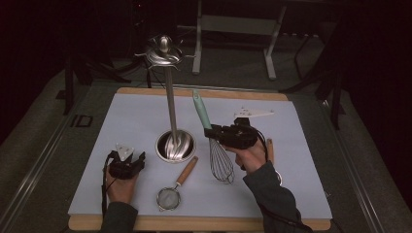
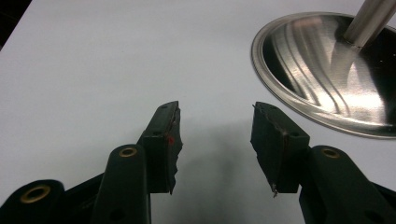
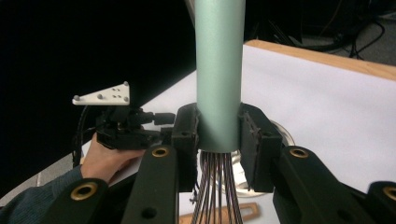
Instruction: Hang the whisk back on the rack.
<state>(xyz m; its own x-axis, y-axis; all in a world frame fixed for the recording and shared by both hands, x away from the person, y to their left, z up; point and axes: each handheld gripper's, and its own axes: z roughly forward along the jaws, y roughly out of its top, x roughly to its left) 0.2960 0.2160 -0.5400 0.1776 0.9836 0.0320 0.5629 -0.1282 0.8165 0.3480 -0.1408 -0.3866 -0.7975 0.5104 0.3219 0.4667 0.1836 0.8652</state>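
The right gripper [image 1: 212, 132] clamps the mint-green handle of a whisk [image 1: 219, 158] just above the point where the wires leave it. From the high view the whisk slants, handle up and away from the hand, wire head hanging below the jaws over the white mat [image 1: 126, 121]. The right gripper view adds what that angle hides: both pads press flat on opposite sides of the handle [image 3: 218, 74], the wires [image 3: 218, 196] fan out directly beneath them, and a slotted wooden handle [image 3: 233, 213] lies on the mat beneath the wires.

The left gripper [image 1: 127, 162] rests on the mat, well to the side of the whisk. Its own view shows the jaws apart with nothing between them, bare mat ahead, and the polished round base [image 2: 327, 70] of a metal utensil stand ahead and off to one side. The high view alone shows that stand's tall post with hooks on top [image 1: 164, 51], and a small mesh strainer [image 1: 170, 196] with a wooden handle lying between the two hands.
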